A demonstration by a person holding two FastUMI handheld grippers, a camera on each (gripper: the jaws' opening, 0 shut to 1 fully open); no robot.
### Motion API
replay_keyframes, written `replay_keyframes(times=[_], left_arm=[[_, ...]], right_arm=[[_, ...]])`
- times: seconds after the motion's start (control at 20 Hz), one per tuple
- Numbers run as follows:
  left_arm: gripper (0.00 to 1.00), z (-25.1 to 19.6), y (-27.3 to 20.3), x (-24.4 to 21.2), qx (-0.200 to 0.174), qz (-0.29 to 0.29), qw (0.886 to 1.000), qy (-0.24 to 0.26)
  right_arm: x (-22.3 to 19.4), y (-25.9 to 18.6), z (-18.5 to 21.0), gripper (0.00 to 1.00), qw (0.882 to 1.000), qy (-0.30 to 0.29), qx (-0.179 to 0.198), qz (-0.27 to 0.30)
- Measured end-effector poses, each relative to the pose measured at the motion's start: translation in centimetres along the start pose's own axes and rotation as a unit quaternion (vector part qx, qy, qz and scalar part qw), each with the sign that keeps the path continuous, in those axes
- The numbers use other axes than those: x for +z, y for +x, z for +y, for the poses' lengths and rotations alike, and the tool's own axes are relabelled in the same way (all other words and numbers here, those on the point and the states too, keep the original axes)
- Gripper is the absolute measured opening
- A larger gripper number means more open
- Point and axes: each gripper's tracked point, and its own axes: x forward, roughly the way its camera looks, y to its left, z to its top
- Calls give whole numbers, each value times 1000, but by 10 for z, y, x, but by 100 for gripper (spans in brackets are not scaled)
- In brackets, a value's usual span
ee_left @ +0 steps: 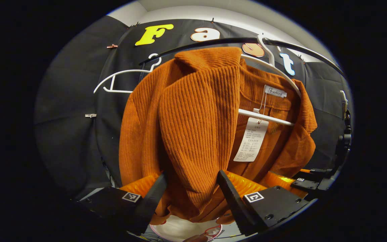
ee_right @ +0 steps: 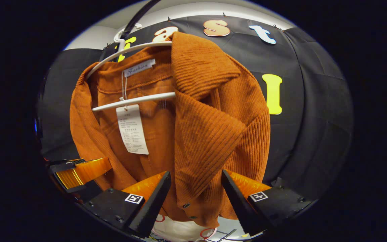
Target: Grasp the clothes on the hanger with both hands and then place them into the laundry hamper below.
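A: Where is the jacket (ee_left: 193,134) seen?
B: Hung on a hanger (ee_left: 264,116); the hamper (ee_left: 186,230) is glimpsed beneath.
A: And the jaws?
B: Left gripper (ee_left: 191,188) and right gripper (ee_right: 195,190) are held open around front folds. A second hanger (ee_left: 119,82) is seen from the left.

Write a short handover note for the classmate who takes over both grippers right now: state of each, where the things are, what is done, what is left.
Left gripper: open, fingers on either side of a front panel of the orange corduroy jacket, not yet pressing.
Right gripper: open, fingers on either side of the other, buttoned front panel.
The jacket hangs on a white hanger on the black rail; its paper tag dangles inside.
Done: both grippers lined up.
Left: close both, lift the jacket off the hanger, lower it into the hamper.
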Motion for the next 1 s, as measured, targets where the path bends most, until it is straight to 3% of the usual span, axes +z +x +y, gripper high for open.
replay_keyframes(times=[0.2,0.55,0.75,0.85,0.9,1.0], left_arm=[[96,11,8,-11,26,12,999,-19],[96,-34,14,10,-23,-12,998,-54],[96,-12,31,21,25,-29,998,-46],[96,0,35,28,27,-38,997,-60],[96,4,35,31,21,-40,997,-63],[63,26,30,41,45,-60,996,-54]], right_arm=[[3,18,10,98,999,26,21,6],[9,32,25,92,998,31,46,4],[15,34,1,92,999,32,32,-1],[16,37,-13,83,999,41,27,-1],[16,36,-20,73,999,41,22,1],[19,34,-34,56,999,36,13,-2]])
